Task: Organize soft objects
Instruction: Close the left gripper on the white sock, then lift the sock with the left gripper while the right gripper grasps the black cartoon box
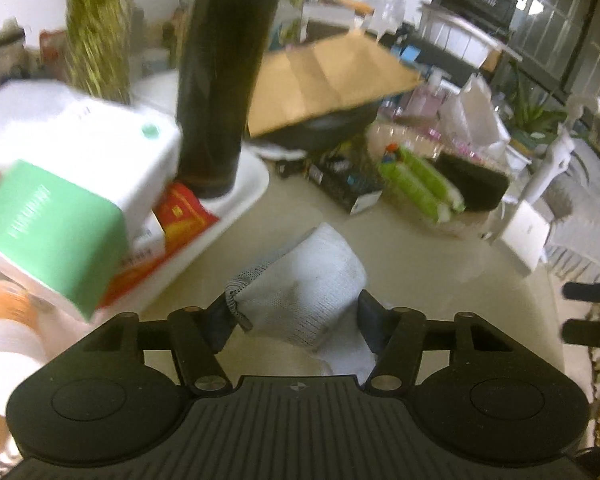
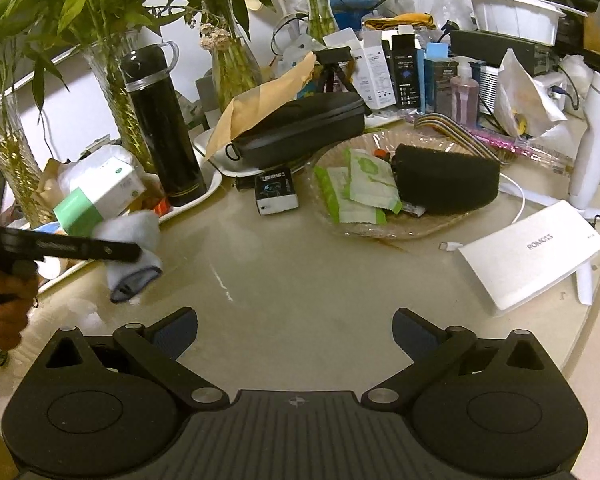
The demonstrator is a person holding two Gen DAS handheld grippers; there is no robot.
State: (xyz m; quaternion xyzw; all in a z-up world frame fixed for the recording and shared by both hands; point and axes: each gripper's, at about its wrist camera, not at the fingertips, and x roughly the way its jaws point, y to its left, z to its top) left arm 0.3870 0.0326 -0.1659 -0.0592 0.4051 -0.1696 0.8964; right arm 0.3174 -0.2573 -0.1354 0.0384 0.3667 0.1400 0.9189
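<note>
Left wrist: left gripper (image 1: 296,316) pinches folded, knitted white sock (image 1: 304,280).

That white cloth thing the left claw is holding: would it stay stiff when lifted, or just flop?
Probably flop: the white sock held in the left gripper already sags and folds, its grey cuff drooping toward the table. It looks light, being thin knit. Slipping seems unlikely, since the fabric bunches between the fingers.
</note>
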